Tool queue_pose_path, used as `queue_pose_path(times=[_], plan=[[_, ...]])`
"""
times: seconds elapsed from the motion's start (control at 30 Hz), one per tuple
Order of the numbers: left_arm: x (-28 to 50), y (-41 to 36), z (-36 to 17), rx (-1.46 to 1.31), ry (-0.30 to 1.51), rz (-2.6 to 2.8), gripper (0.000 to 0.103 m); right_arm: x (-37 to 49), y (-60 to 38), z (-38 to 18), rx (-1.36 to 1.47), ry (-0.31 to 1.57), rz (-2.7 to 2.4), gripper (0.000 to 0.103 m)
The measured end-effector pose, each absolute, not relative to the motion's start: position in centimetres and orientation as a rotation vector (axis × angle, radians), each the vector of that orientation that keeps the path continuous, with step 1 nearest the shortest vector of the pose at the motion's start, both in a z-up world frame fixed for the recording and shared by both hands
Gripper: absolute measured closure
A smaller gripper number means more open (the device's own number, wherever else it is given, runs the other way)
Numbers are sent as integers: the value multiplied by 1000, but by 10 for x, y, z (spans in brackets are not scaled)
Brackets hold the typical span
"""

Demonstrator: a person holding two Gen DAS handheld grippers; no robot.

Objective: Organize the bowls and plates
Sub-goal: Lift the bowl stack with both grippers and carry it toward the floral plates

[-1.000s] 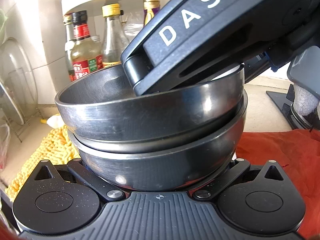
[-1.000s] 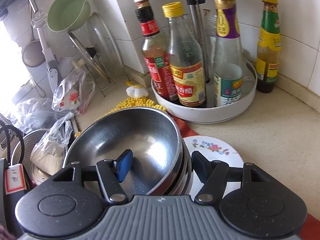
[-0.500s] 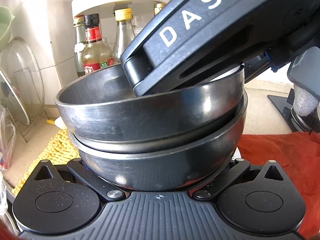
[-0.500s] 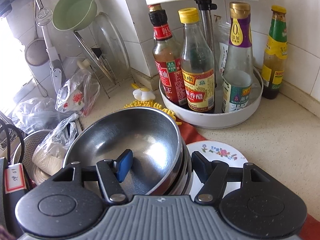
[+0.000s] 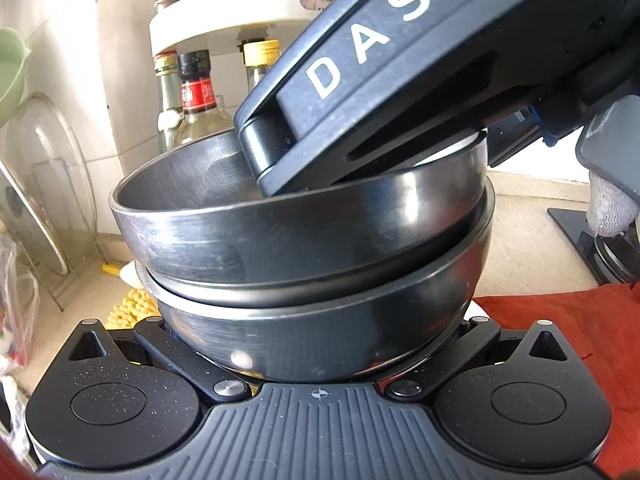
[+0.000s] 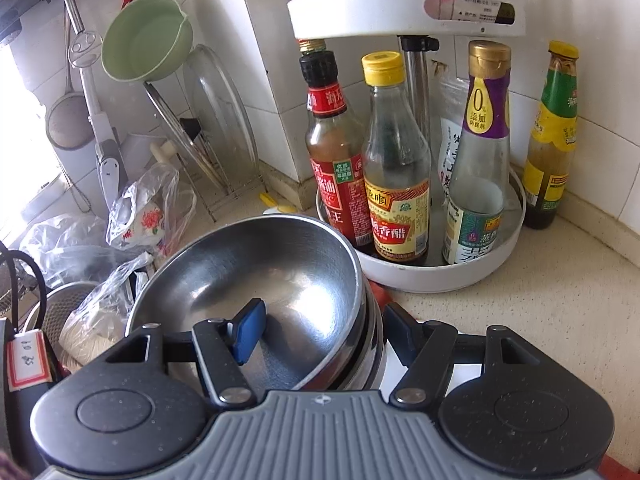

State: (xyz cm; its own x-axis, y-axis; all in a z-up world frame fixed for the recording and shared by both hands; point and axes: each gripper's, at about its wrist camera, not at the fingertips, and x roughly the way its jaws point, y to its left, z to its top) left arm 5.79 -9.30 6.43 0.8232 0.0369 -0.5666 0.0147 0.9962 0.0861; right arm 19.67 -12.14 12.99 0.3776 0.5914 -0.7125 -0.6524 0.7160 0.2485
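Two steel bowls are nested; the top bowl [image 5: 280,236] sits tilted in the lower bowl [image 5: 320,332]. My left gripper [image 5: 316,360] cradles the lower bowl's base, its fingertips hidden behind the bowl. The right gripper's body [image 5: 400,80] reaches in from the upper right. In the right wrist view my right gripper [image 6: 324,332] straddles the stack's near rim. Its blue pad [image 6: 250,332] lies inside the top bowl [image 6: 272,272] and the other finger outside, clamped on the walls. A sliver of white plate [image 6: 390,372] shows below the stack.
A white two-tier turntable [image 6: 420,276] of sauce bottles stands close behind the bowls, with one more bottle [image 6: 552,140] beside it. A glass lid [image 6: 216,120] in a wire rack, a green scoop [image 6: 144,40] and plastic bags [image 6: 148,208] crowd the left. Red cloth [image 5: 560,340] lies at right.
Both grippers have risen with the bowl stack, which stays fixed between them. The bottles and counter have slid down in view, and the flowered plate is now mostly hidden.
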Motion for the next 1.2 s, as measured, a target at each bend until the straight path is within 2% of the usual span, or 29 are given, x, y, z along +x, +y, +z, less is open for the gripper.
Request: queue_pose_path(times=[0.67,1.2], plan=[[55,-151,69,141,619,-116,0,212,-174,118,-16,905,659,41],[77,-178,44,182,650,-214,0,217,-217,101,35,944,565,41]])
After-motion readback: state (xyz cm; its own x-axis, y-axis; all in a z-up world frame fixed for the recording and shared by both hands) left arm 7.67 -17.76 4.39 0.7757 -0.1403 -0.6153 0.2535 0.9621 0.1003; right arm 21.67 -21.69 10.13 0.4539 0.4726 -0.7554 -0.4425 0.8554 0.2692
